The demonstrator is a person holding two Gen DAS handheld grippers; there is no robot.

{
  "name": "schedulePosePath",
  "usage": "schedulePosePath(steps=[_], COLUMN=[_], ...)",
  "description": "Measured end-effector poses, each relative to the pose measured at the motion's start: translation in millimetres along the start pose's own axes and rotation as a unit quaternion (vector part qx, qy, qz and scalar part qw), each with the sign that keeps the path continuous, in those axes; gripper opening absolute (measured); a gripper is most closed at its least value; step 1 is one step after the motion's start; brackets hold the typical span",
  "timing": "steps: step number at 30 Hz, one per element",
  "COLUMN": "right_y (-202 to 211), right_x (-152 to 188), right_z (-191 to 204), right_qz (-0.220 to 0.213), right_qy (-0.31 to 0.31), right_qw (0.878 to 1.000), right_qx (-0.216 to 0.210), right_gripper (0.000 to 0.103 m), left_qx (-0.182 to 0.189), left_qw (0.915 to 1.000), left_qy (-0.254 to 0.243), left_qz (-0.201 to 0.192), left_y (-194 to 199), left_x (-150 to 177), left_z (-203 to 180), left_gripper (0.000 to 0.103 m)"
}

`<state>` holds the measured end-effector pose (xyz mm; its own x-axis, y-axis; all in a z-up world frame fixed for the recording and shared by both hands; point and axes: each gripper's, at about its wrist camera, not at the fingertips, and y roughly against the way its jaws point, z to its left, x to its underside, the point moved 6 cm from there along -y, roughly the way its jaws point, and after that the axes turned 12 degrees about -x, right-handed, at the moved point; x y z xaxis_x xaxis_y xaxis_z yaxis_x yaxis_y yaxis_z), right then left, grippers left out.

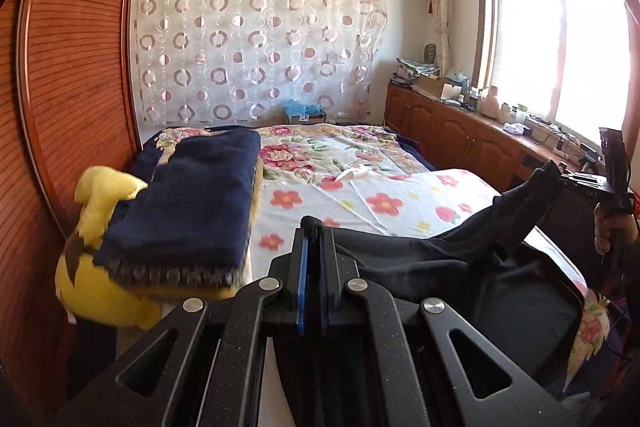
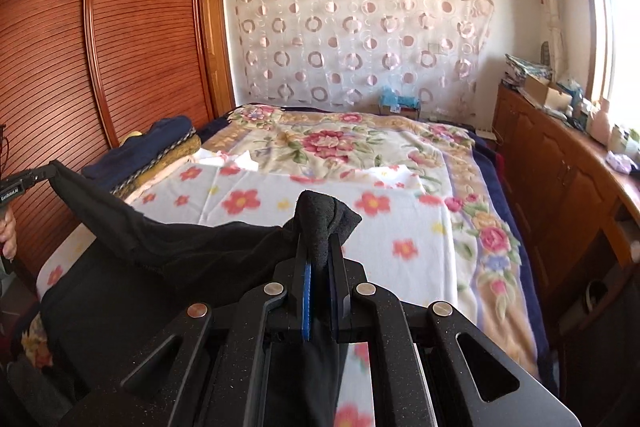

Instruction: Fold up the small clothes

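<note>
Floral fleece covers the bed (image 2: 404, 227), with a folded navy blanket (image 1: 188, 203) at its left. Above the near edge a black garment (image 1: 420, 255) hangs stretched between both tools: the left hand-held gripper (image 1: 314, 239) and right hand-held gripper (image 2: 320, 247) are each clamped on a corner. Judging by this, keep the top edge taut and level, then lower evenly onto the fleece.
</note>
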<state>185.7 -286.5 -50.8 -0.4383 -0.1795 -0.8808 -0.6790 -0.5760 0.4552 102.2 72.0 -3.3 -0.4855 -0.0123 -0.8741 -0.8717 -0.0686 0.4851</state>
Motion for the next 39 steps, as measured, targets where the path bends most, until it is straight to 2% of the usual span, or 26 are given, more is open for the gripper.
schedulePosePath(steps=[5,12,14,18,19,21,23,24,25,26,28,30,35,39], right_y=[42.0,86.1,87.0,66.7,62.7,54.0,51.9,53.4,54.8,55.8,56.3,55.7,49.5,23.3], right_x=[40.8,56.7,57.7,68.5,73.4,75.2,70.5,65.5,59.8,53.6,45.7,38.4,19.9,11.2], right_z=[15.8,26.2,28.0,32.7,32.6,28.6,23.1,22.1,20.7,20.0,20.0,16.1,12.7,7.9], right_qz=[0.014,0.018,0.03,0.07,0.081,0.097,0.1,0.095,0.093,0.091,0.09,0.09,0.071,0.073], right_qy=[-0.012,-0.023,-0.022,-0.027,-0.028,-0.03,-0.038,-0.039,-0.038,-0.036,-0.03,-0.025,-0.01,0.0], right_qw=[1.0,1.0,0.999,0.997,0.996,0.995,0.994,0.995,0.995,0.995,0.995,0.996,0.997,0.997], right_qx=[-0.005,-0.011,-0.008,-0.01,-0.007,0.002,0.004,0.005,0.005,0.003,0.004,0.012,0.018,0.018], right_gripper=[0.006,0.006,0.006,0.006,0.006,0.006,0.012,0.013,0.016,0.017,0.018,0.022,0.044,0.047], left_qx=[0.013,0.021,0.01,0.016,0.015,0.013,0.013,0.014,0.012,0.005,-0.002,-0.003,-0.004,-0.01], left_qw=[0.9998,0.9995,0.9993,0.997,0.9966,0.9959,0.9961,0.9961,0.9961,0.9964,0.9968,0.9971,0.9969,0.9956], left_qy=[0.009,-0.001,-0.011,-0.01,-0.01,-0.009,-0.005,-0.003,-0.003,-0.005,-0.01,-0.011,-0.008,-0.015], left_qz=[0.01,0.021,0.034,0.075,0.08,0.089,0.087,0.087,0.088,0.085,0.079,0.075,0.078,0.092], left_y=[31.7,66.2,66.0,52.2,50.7,46.0,46.8,45.9,44.2,42.6,40.1,36.5,12.0,-15.4], left_x=[29.4,49.0,59.3,84.4,87.7,91.9,91.5,90.4,88.6,85.3,80.7,74.8,62.0,58.7], left_z=[-0.8,-1.2,-1.6,-1.1,-0.5,3.0,6.0,7.1,7.9,8.1,7.7,7.8,9.8,10.3], left_gripper=[0.006,0.006,0.006,0.006,0.008,0.02,0.039,0.041,0.049,0.063,0.078,0.08,0.081,0.081])
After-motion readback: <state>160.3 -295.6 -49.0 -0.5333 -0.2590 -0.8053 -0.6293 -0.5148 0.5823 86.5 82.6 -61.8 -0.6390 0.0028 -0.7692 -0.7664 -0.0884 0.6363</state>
